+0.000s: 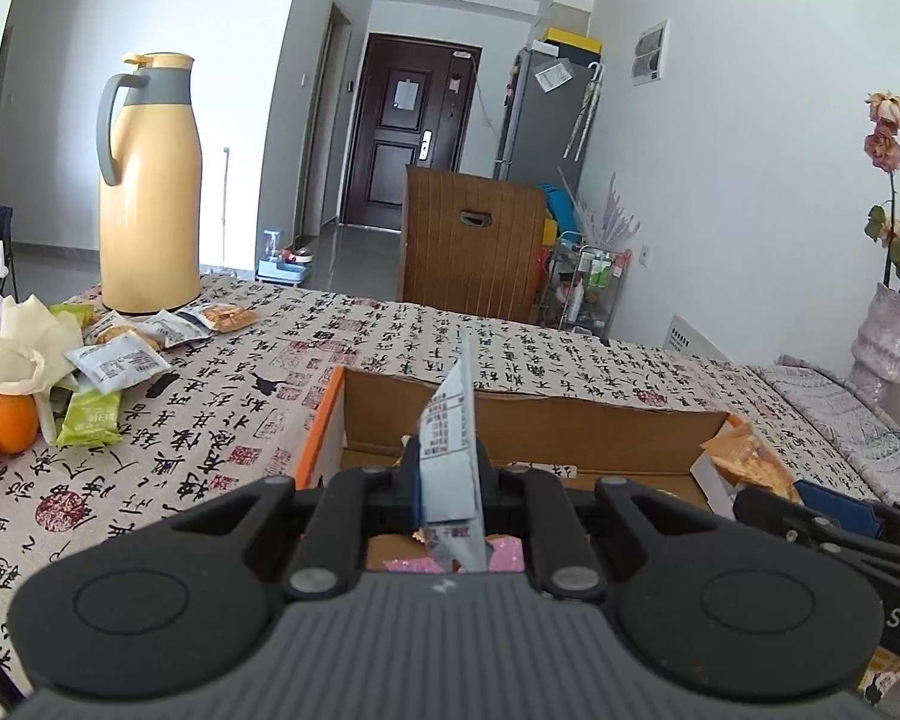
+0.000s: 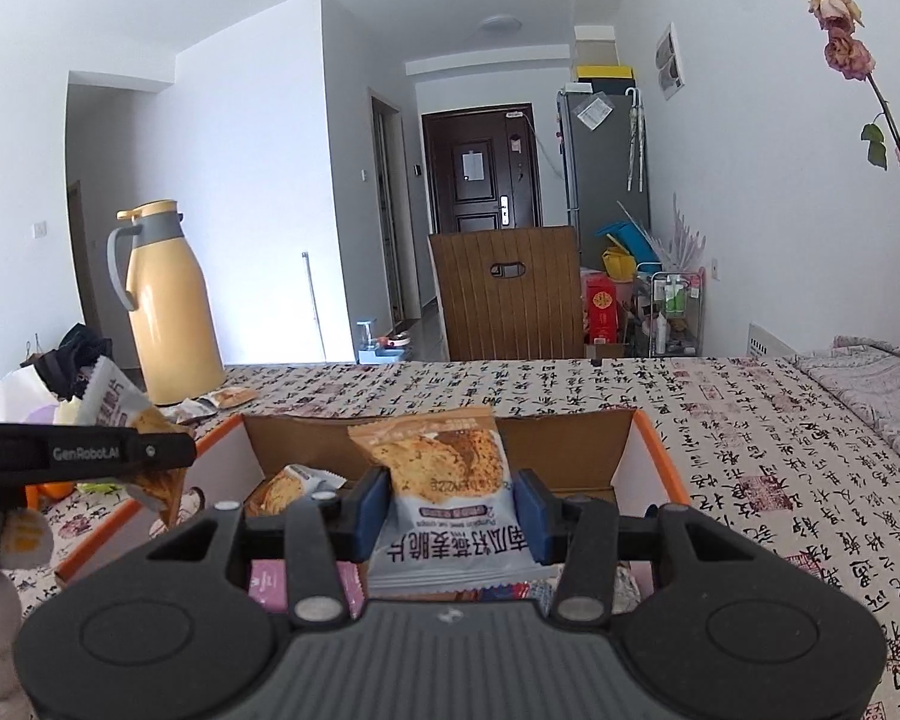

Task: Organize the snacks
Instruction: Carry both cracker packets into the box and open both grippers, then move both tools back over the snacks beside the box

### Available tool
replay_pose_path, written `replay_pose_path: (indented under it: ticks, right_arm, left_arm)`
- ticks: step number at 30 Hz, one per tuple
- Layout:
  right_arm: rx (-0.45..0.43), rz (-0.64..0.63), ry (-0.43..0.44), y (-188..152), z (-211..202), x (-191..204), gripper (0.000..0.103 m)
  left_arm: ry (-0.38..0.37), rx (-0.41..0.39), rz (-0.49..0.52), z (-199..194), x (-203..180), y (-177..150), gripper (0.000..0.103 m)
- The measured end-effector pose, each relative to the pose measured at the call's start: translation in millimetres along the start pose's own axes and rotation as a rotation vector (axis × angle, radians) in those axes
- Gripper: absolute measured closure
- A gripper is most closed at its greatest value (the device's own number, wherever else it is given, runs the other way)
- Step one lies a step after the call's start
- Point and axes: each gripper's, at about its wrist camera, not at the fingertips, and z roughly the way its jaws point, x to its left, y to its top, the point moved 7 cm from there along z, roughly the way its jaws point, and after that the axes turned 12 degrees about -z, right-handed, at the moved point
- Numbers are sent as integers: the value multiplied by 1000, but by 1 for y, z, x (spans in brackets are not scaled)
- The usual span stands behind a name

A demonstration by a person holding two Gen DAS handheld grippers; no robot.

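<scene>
Your left hand-held gripper [image 1: 450,483] is clamped narrow on a thin blue-and-white snack packet [image 1: 450,450], held edge-on and upright between the pads, above the near part of the open cardboard box [image 1: 528,420] with orange outer sides. In the right wrist view the same gripper [image 2: 150,456] appears at the left edge, its packet [image 2: 120,408] hanging just beside the box's left wall.

Your right hand-held gripper [image 2: 450,501] is closed partway on a larger white packet of crisps [image 2: 444,480], gripped by both side edges between the blue pads [image 2: 375,510] and held face-on over the box [image 2: 654,450] interior. One similar packet [image 2: 288,483] already lies inside, against the left wall; pink wrapping [image 2: 267,585] shows at the near edge.

The box stands on the worktop [image 1: 210,420], which is covered by a calligraphy-print cloth. More loose snack packets [image 1: 120,360] lie at the far left of the worktop, near a yellow thermos jug [image 1: 150,192] and two oranges [image 1: 6,420].
</scene>
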Motion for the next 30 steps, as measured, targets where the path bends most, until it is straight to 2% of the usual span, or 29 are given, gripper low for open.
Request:
replay_pose_path:
  ticks: [3, 5, 6, 7, 8, 9, 10, 11, 12, 30]
  right_arm:
    - [17, 5, -5, -4, 3, -1, 55]
    - [27, 15, -11, -6, 4, -4, 55]
    - [28, 19, -13, -7, 3, -5, 50]
    - [26, 25, -19, -7, 2, -7, 38]
    - [20, 31, -26, -7, 0, -9, 30]
    - [12, 37, -35, -6, -2, -11, 14]
    - [1, 46, -44, -6, -5, -13, 5]
    - [-6, 55, -49, -5, -7, -15, 3]
    - [-8, 62, -50, -5, -8, -16, 0]
    - [18, 68, -46, -2, -9, -15, 0]
  left_arm:
    - [-16, -22, 2, -7, -2, -1, 88]
    - [-12, -41, 4, -11, -2, -1, 82]
    - [-12, -49, 3, -12, -2, 0, 69]
    - [-6, -59, 0, -14, -1, 0, 49]
    - [5, -74, -2, -16, 0, 1, 39]
    - [15, -90, -2, -19, 1, 2, 20]
    - [20, -107, -3, -21, 2, 4, 13]
    - [22, -119, -5, -23, 2, 5, 11]
    - [20, -127, -10, -25, 3, 6, 1]
    - [42, -95, -52, -29, 2, 10, 0]
